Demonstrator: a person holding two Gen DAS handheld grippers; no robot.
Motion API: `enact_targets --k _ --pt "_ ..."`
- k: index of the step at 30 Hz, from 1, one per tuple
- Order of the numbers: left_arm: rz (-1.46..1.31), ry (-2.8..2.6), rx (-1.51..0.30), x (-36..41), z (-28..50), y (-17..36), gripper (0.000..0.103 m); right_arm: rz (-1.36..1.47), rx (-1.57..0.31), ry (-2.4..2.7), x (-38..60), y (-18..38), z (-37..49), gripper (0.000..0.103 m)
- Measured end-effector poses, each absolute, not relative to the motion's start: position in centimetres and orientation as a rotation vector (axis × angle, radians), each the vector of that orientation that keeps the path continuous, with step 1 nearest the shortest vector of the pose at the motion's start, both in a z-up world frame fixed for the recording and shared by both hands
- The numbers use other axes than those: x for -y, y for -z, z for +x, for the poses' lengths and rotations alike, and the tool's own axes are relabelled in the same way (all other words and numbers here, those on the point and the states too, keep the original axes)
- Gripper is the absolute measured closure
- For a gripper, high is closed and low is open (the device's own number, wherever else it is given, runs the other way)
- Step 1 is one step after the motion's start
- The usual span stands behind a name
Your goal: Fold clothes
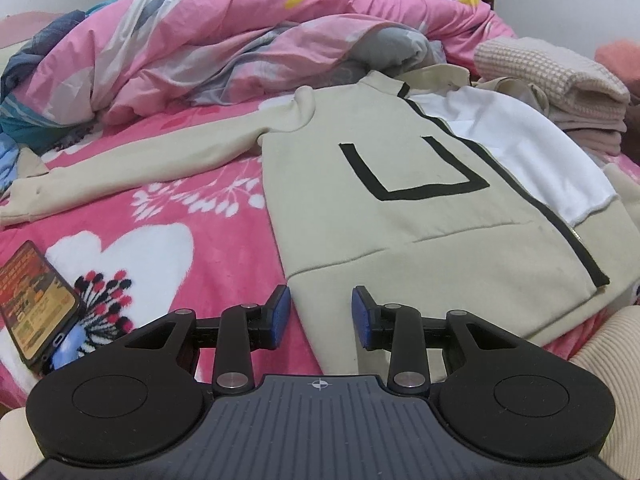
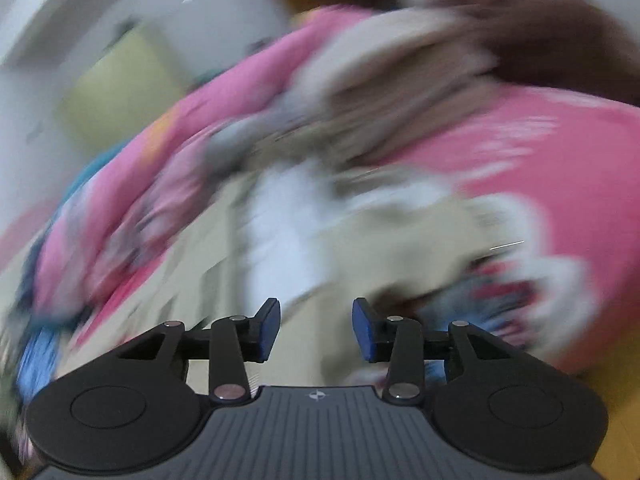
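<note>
While it lies spread across the middle and right of the left wrist view, the beige jacket point(image 1: 360, 208) rests flat on a pink flowered bedsheet point(image 1: 208, 216), one sleeve point(image 1: 132, 160) stretched out toward the left edge of the frame. A black line drawn as an open box sits on its front, a black zip strip runs down its right side, and a white panel point(image 1: 516, 148) shows beyond that strip. At the bottom centre, the left gripper point(image 1: 320, 312) hovers over the jacket's lower hem with its blue pads apart and nothing between them. A phone point(image 1: 36, 300) (screen lit) lies at the lower left. A crumpled pink quilt point(image 1: 192, 48) fills the upper left, and a stack of folded clothes point(image 1: 560, 88) sits at the upper right.

From the right wrist view everything is smeared by blur; the right gripper point(image 2: 316, 328) has its pads parted and empty, over beige cloth that seems to be the jacket point(image 2: 380, 248).
</note>
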State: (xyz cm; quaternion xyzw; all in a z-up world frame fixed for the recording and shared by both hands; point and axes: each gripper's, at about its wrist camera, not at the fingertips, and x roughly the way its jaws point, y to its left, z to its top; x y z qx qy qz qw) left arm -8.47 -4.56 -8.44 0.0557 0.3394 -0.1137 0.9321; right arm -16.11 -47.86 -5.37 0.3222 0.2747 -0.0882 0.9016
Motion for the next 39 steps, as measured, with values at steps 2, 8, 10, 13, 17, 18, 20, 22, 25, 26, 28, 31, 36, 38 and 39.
enact_targets --k 2,8,10,13,17,18,20,22,25,26,28,31,36,38,39 --pt "0.114 0.223 -0.696 4.8 -8.5 8.4 0.070 0.728 -0.579 0.276 50.9 6.5 -15.8 0.057" --pt "0.139 0.207 -0.690 5.4 -8.7 8.6 0.070 0.932 -0.584 0.288 54.8 9.9 -13.7 0.043" --pt "0.143 0.211 -0.689 5.4 -8.6 8.7 0.070 0.948 -0.585 0.301 55.0 10.5 -12.9 0.043" --pt "0.147 0.216 -0.689 5.5 -8.4 8.7 0.070 0.969 -0.562 0.320 55.1 10.8 -12.6 0.044" --pt "0.155 0.215 -0.686 5.7 -8.3 8.7 0.069 1.014 -0.538 0.348 56.0 11.2 -13.7 0.062" --pt "0.156 0.215 -0.684 5.7 -8.4 8.8 0.069 1.022 -0.535 0.354 56.2 11.3 -13.9 0.065" --pt "0.160 0.214 -0.681 5.8 -8.4 8.8 0.069 1.030 -0.529 0.343 56.5 11.5 -14.4 0.070" --pt "0.158 0.215 -0.680 5.7 -8.4 8.7 0.069 1.036 -0.515 0.309 56.8 11.7 -14.8 0.071" --pt "0.150 0.216 -0.681 5.4 -8.5 8.3 0.069 1.101 -0.482 0.260 57.5 12.4 -15.7 0.072" --pt "0.148 0.214 -0.676 5.3 -8.6 8.1 0.069 1.134 -0.470 0.249 57.7 12.7 -16.0 0.072" --pt "0.145 0.212 -0.658 5.1 -9.0 7.7 0.069 1.227 -0.438 0.233 58.4 13.6 -16.9 0.072" --pt "0.157 0.223 -0.637 5.2 -9.5 7.2 0.069 1.311 -0.401 0.217 59.3 14.6 -17.7 0.071" --pt "0.183 0.227 -0.640 6.0 -9.8 7.4 0.069 1.389 -0.359 0.213 60.2 15.7 -18.2 0.071" --pt "0.182 0.224 -0.644 6.3 -10.0 7.5 0.069 1.385 -0.369 0.206 60.1 15.8 -17.9 0.071" --pt "0.184 0.223 -0.646 6.4 -10.1 7.6 0.069 1.380 -0.378 0.196 60.1 15.8 -17.7 0.070"
